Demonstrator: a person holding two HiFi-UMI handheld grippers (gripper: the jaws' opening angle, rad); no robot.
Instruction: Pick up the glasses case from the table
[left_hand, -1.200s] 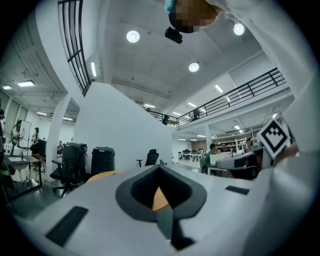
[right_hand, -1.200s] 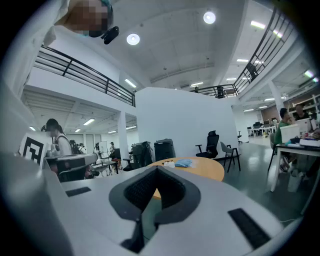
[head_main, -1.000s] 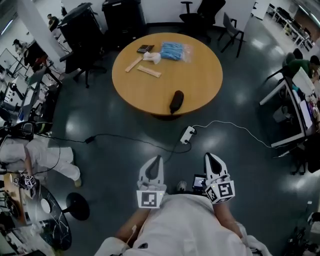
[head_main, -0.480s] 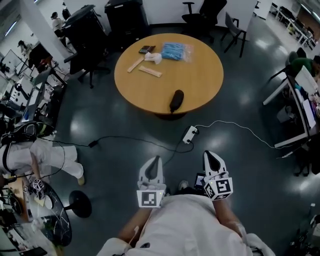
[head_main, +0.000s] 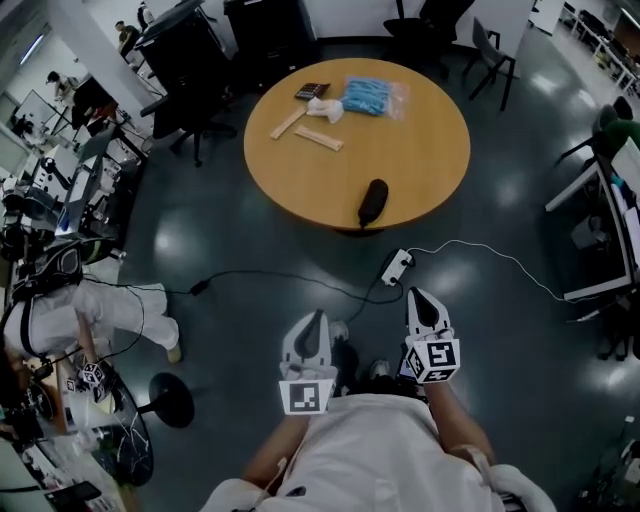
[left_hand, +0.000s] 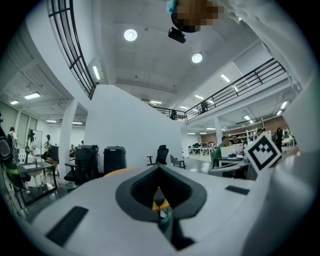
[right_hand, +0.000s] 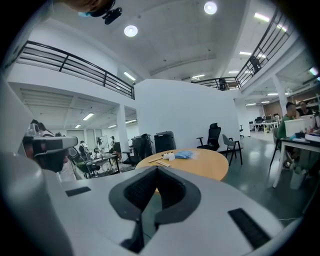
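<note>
The glasses case (head_main: 373, 202) is a black oblong pouch lying near the front edge of the round wooden table (head_main: 420, 170) in the head view. Both grippers are held low in front of the person's body, over the dark floor and well short of the table. The left gripper (head_main: 313, 322) has its jaws together with nothing between them. The right gripper (head_main: 420, 297) is shut and empty too. The right gripper view looks over the closed jaws (right_hand: 157, 170) at the table (right_hand: 200, 162); the case does not show there. The left gripper (left_hand: 159, 169) hides most of the table.
At the table's far side lie a blue plastic packet (head_main: 372, 96), wooden sticks (head_main: 318, 139), a white wad (head_main: 326, 108) and a small dark box (head_main: 312, 91). A white power strip (head_main: 398, 266) with cables lies on the floor before the table. Office chairs (head_main: 195, 70) stand behind; a person in white (head_main: 90, 310) is at left.
The table and case have shifted down and right in the head view, so they sit nearer. The right gripper has edged forward. Both grippers stay shut.
</note>
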